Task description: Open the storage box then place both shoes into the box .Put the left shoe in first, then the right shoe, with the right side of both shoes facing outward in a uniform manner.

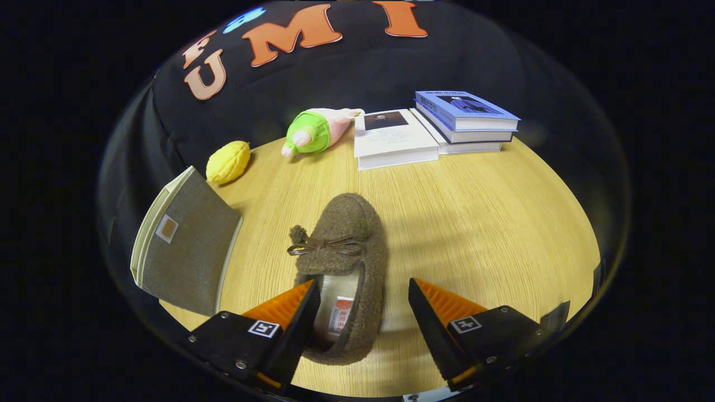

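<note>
A brown fuzzy slipper [344, 245] with a small bow lies on the wooden table [475, 223], toe pointing away from me. Its heel end sits between my fingers, closer to the left finger [290, 312], whose tip overlaps the slipper's opening. My gripper [364, 298] is open, with a wide gap between the right finger [441, 312] and the shoe. A grey fabric storage box [184, 245] with a cream rim stands to the left of the slipper, beyond my left finger; its grey panel with a small label faces me.
Past the slipper a yellow lemon-shaped toy [228, 162] and a green and pink plush toy [313, 131] lie near the table's back. A white book [394, 139] and a stack of books [463, 120] sit at the back right.
</note>
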Demonstrator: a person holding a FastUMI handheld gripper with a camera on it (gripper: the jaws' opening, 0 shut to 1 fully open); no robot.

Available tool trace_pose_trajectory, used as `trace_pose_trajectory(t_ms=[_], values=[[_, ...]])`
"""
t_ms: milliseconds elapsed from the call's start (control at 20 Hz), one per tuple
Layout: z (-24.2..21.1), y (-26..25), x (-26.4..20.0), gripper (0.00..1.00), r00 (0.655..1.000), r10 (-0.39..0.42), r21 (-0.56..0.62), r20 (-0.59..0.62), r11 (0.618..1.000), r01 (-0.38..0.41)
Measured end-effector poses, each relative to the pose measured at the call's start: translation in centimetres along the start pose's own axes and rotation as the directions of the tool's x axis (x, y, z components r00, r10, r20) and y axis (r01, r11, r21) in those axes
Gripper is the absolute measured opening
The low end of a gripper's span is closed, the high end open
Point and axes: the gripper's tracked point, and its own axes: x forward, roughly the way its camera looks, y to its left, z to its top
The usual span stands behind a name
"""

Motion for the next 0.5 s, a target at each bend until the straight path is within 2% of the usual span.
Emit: trace_pose_trajectory(t_ms=[150, 250, 350, 400, 500], values=[[0.1, -0.4, 1.1, 0.86, 1.000, -0.025, 0.004, 0.012, 1.000, 0.025], [0.2, 0.0, 2.1, 0.76, 1.000, -0.011, 0.010, 0.021, 1.000, 0.011], [0.1, 0.4, 3.0, 0.64, 1.000, 0.004, 0.029, 0.028, 1.000, -0.005], [0.0, 0.2, 3.4, 0.54, 1.000, -0.005, 0.037, 0.025, 0.999, 0.004], [-0.4, -0.2, 4.0, 0.41, 0.999, -0.034, 0.064, 0.019, 0.997, 0.033]])
